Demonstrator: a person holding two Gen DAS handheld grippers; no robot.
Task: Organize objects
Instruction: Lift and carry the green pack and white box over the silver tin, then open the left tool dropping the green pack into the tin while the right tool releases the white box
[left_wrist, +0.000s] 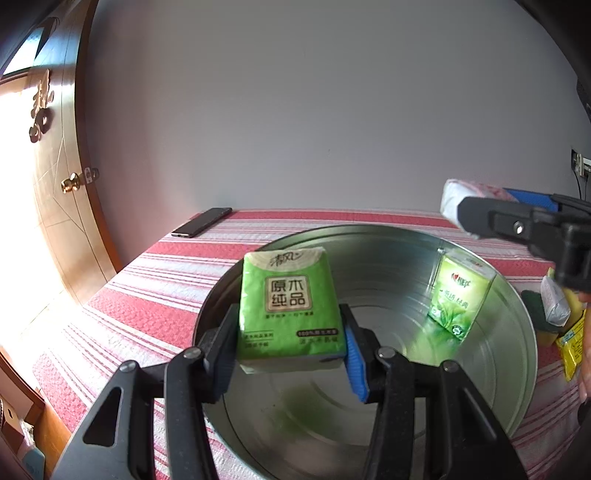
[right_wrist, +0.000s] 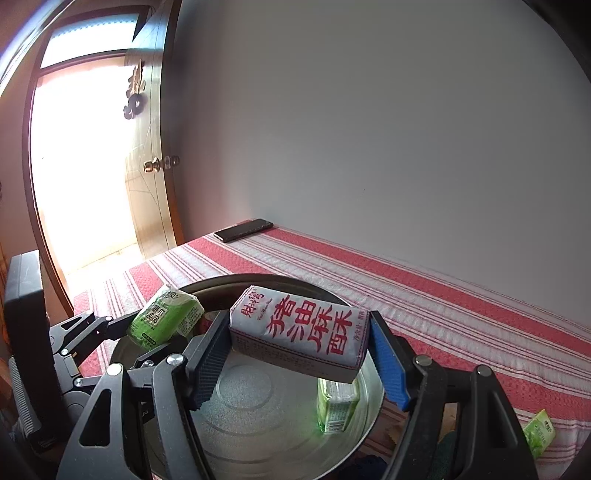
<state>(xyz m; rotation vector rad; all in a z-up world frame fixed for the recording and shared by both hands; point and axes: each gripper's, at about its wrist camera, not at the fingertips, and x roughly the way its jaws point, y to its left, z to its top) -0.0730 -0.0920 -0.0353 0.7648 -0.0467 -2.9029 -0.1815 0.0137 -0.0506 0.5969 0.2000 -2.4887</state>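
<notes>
My left gripper (left_wrist: 291, 343) is shut on a green tissue pack (left_wrist: 290, 306), held over the near side of a round metal basin (left_wrist: 388, 443). A second green tissue pack (left_wrist: 460, 295) stands inside the basin against its far right wall. My right gripper (right_wrist: 299, 350) is shut on a white snack packet with red lettering (right_wrist: 299, 330), held above the metal basin (right_wrist: 258, 443). In the right wrist view the left gripper (right_wrist: 162, 334) with its green pack (right_wrist: 164, 317) shows at the left, and the standing pack (right_wrist: 338, 404) lies below the packet.
The basin rests on a red and white striped cloth (left_wrist: 155, 295). A dark phone (left_wrist: 201, 222) lies at the far left corner by the wall. Small packets, yellow and white (left_wrist: 565, 325), sit right of the basin. Another green pack (right_wrist: 539, 432) lies at the right edge. A wooden door (left_wrist: 62, 192) stands left.
</notes>
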